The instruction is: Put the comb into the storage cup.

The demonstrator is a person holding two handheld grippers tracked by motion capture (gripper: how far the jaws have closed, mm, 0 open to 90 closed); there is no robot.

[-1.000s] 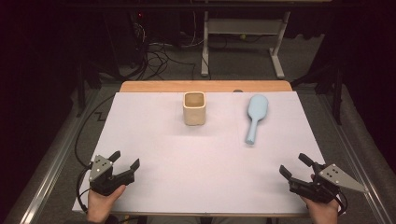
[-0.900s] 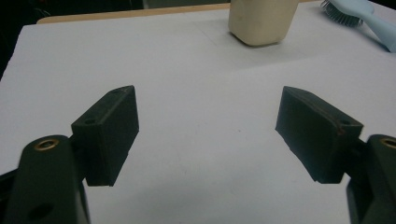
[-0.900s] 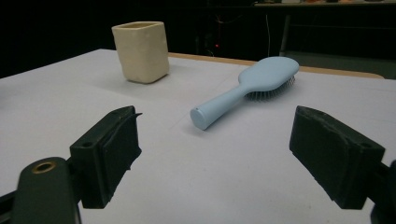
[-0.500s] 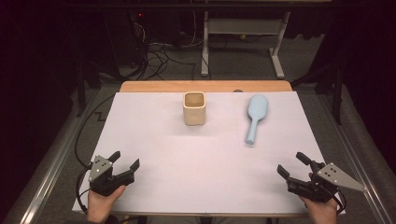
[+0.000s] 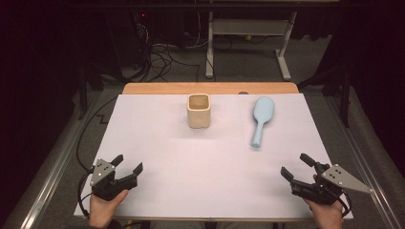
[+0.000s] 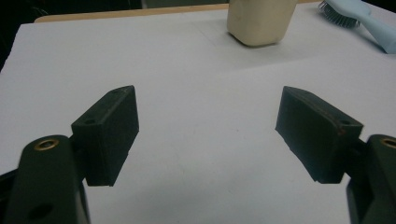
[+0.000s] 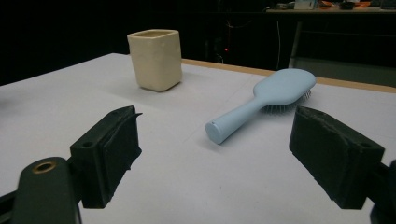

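Both claws rest low at the near edge of the white surface (image 5: 157, 138), one at each corner. The left claw (image 5: 128, 167) is held wide, nothing between its jaws, and the left gripper view looks across bare white sheet toward the cup (image 6: 260, 21). The right claw (image 5: 300, 167) is also spread wide and empty. Its own view faces the brush (image 7: 261, 105), which lies ahead of it, handle end nearest, bristles down (the head rests flat on the sheet). From above, the brush (image 5: 261, 119) lies right of centre toward the far side, well apart from both claws. The cup (image 5: 198, 110) stands upright just left of it, near but not touching, its opening facing up.
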